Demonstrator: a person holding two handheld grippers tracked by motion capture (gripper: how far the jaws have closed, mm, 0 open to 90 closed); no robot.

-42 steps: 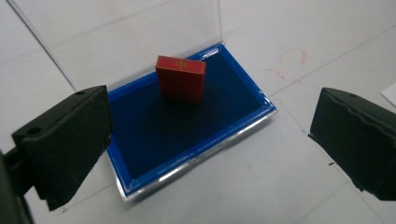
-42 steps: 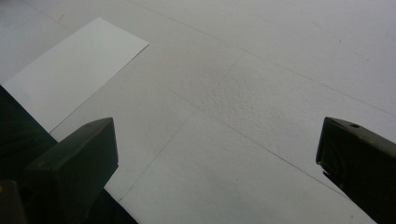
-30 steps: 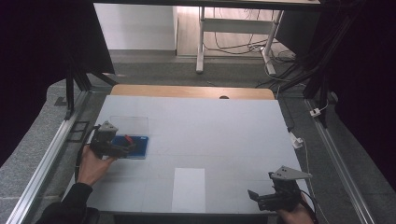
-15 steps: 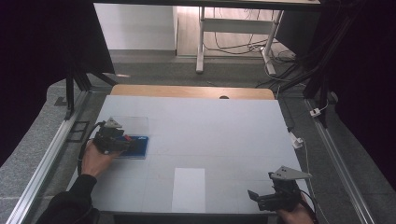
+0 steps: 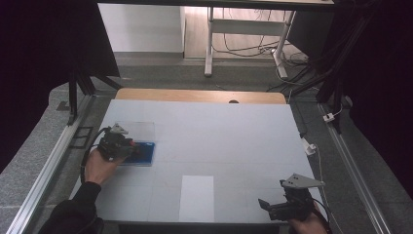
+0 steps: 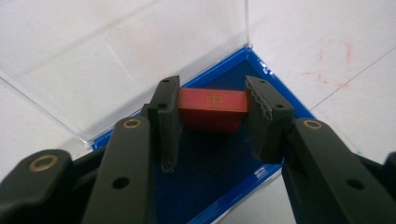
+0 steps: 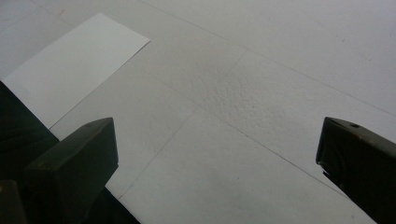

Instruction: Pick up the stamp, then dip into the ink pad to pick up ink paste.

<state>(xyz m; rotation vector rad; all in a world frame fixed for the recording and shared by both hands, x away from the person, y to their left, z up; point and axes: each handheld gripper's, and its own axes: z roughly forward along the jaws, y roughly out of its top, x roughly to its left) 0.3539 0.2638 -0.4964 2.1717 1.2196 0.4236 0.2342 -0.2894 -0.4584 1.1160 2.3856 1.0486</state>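
High view: a white table with a wooden strip along the far edge. At the left, the left gripper held in a hand, right over a blue box. Behind the box, its clear lid, lying open on the table. Near the front edge, a white sheet of paper, flat, well apart from the box. At the bottom right, the right gripper, held low above the table by a hand.

Left gripper view: two black jaws pressed on the two ends of a small red block with a tiny gold mark on top. Held tight, down inside the blue box, over its dark blue soft floor. Clear lid tipped back behind.

Right gripper view: jaws spread wide, nothing between them. Bare white table below. White sheet of paper off at the upper left.
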